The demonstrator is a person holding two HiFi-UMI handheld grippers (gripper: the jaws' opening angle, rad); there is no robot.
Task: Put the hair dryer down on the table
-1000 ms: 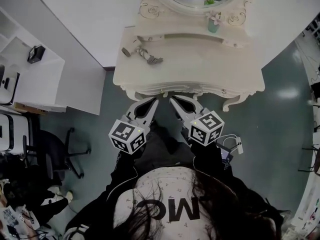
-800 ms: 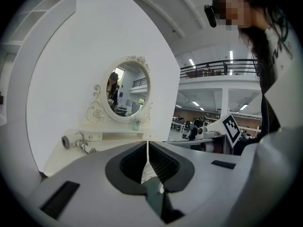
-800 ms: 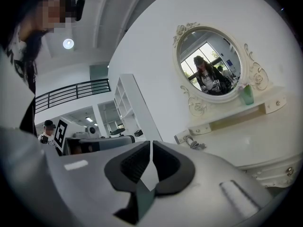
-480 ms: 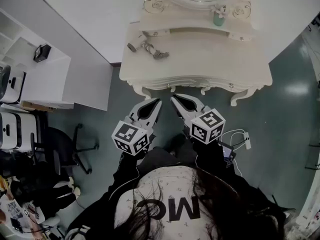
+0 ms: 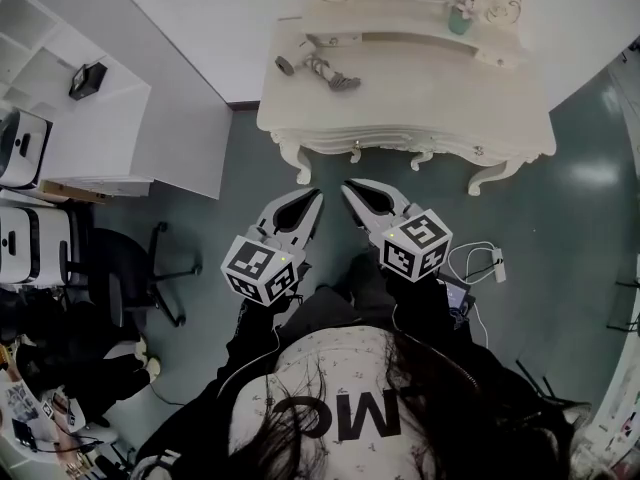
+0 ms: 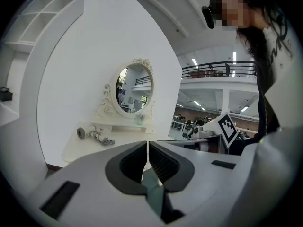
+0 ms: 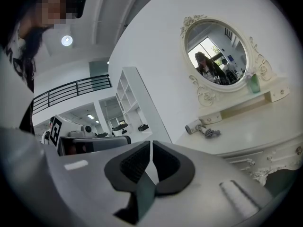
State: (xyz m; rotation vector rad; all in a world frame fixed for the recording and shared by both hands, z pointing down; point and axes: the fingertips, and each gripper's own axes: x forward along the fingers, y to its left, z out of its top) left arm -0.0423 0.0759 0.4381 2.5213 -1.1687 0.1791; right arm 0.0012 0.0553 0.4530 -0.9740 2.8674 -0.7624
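The hair dryer (image 5: 312, 66) lies with its coiled cord on the back left of the cream dressing table (image 5: 430, 98), and no gripper touches it. It also shows as a small hair dryer (image 6: 92, 135) in the left gripper view and as a hair dryer (image 7: 201, 129) in the right gripper view. My left gripper (image 5: 312, 200) and right gripper (image 5: 350, 190) hang side by side over the floor, short of the table's front edge. Both are shut with nothing between their pads, as the left gripper (image 6: 148, 145) and right gripper (image 7: 151, 148) views confirm.
An oval mirror (image 7: 218, 58) and a small green bottle (image 5: 461, 18) stand at the table's back. A white shelf unit (image 5: 100, 118) and an office chair (image 5: 130, 268) are at the left. Cables with a plug (image 5: 480, 263) lie on the floor at the right.
The dressing table has slid up and to the right in the head view, so the grippers are farther from it. Both grippers stay shut and empty.
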